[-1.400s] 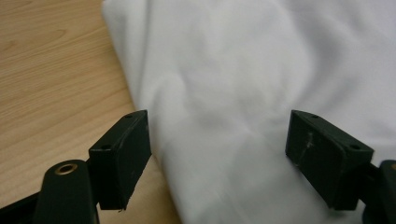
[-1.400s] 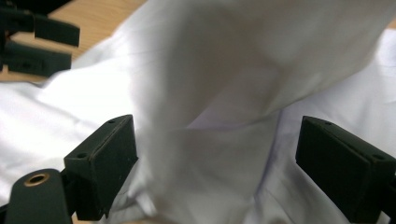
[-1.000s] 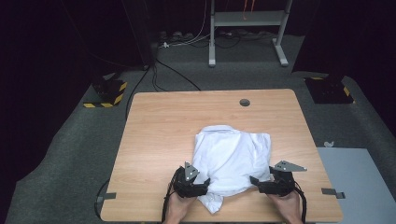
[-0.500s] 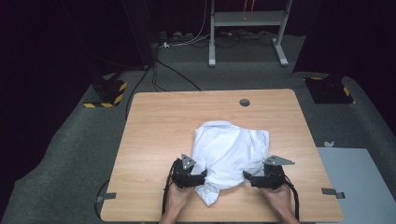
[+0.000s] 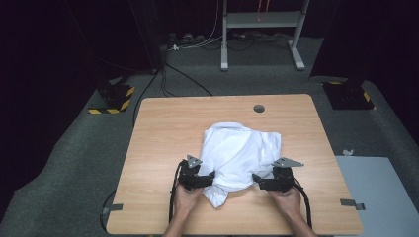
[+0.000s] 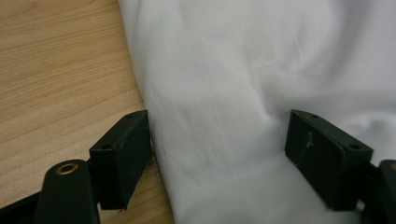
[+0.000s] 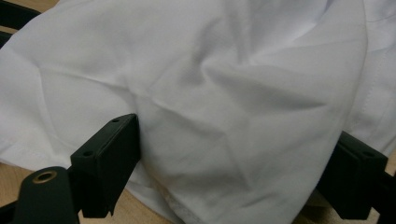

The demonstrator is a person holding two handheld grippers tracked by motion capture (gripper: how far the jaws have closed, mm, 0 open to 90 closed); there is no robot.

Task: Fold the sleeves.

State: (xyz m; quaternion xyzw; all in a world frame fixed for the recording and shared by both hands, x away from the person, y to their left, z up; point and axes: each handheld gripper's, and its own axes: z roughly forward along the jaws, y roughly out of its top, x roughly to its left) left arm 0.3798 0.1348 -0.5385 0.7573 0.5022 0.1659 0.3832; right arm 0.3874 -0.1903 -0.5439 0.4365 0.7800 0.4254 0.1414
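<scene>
Item: white shirt (image 5: 240, 155), crumpled in a heap on the worktop (image 5: 163, 128), at mid-width and nearer the near edge than the far edge.
Left gripper (image 5: 206, 178): at the heap's near-left side; fingers (image 6: 120, 156) stood open, cloth lying between them, pads not pressing.
Right gripper (image 5: 259, 180): at the heap's near-right side; fingers (image 7: 106, 163) stood open, straddling a bulged fold.
Step in hand: judged to be taking hold of the near hem at two points.
Method: set each lower finger flat on the worktop and slide it under the cloth before closing.
Method: take one layer only; a bunched grip was likely to lift the whole heap.
Method: close both sides together, at matching height.
Risk: a seam pinched at the tips could slip out.
</scene>
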